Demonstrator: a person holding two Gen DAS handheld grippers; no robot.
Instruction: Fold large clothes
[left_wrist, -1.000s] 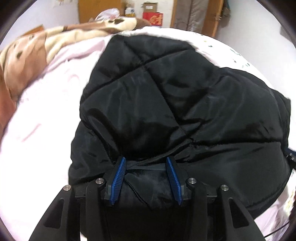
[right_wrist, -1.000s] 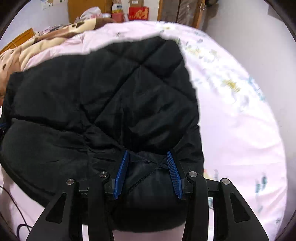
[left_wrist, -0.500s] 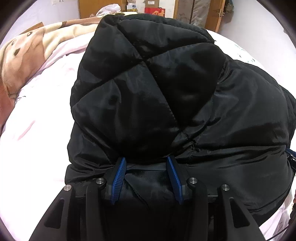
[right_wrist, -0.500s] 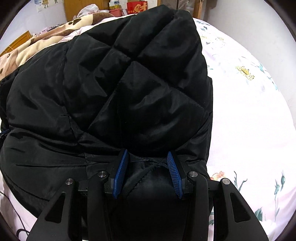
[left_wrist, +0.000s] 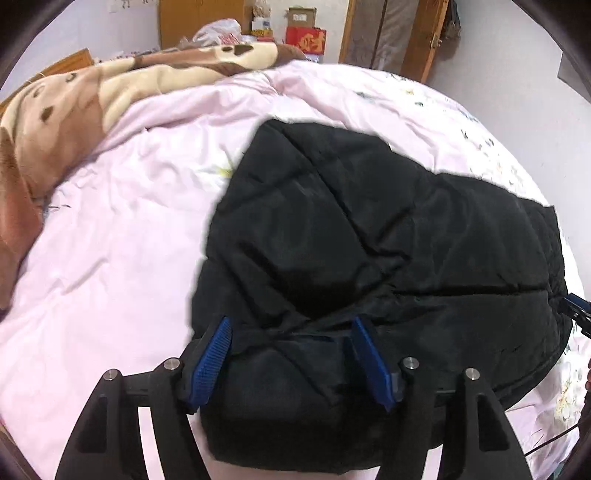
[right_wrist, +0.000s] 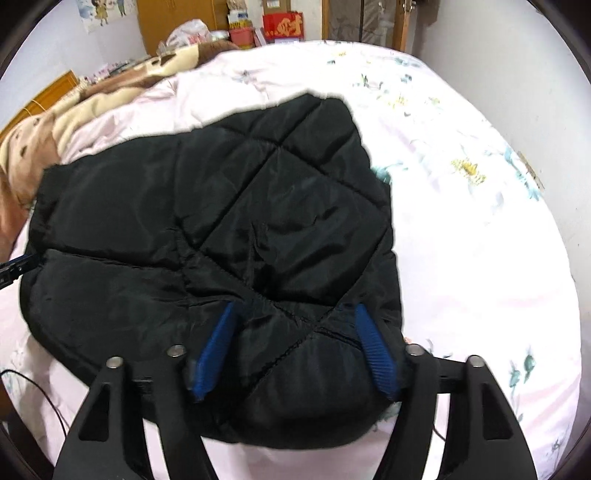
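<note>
A black quilted jacket (left_wrist: 369, 258) is spread over the pink bed sheet (left_wrist: 110, 240), folded into a thick bundle whose near edge is bunched up at both grippers.

In the left wrist view, the left gripper (left_wrist: 291, 354) is seen with its blue fingers (left_wrist: 212, 362) set fairly wide apart — a thick fold of the jacket's near hem is packed between them and touched by both pads. It is held by the padding rather than pinched to a thin crease.

In the right wrist view, the right gripper (right_wrist: 295, 350) is seen at a similar spread, its blue fingers (right_wrist: 376, 354) pressed against a puffed, stitched corner of the jacket (right_wrist: 221, 221) that fills the gap between them.

The tip of the other gripper is visible at the far side edge of the jacket in each view. A brown and cream blanket (left_wrist: 74, 103) is heaped at the far left of the bed — well apart from the jacket. Wooden furniture (right_wrist: 177, 18) and a red box (right_wrist: 284, 26) are seen against the back wall.
</note>
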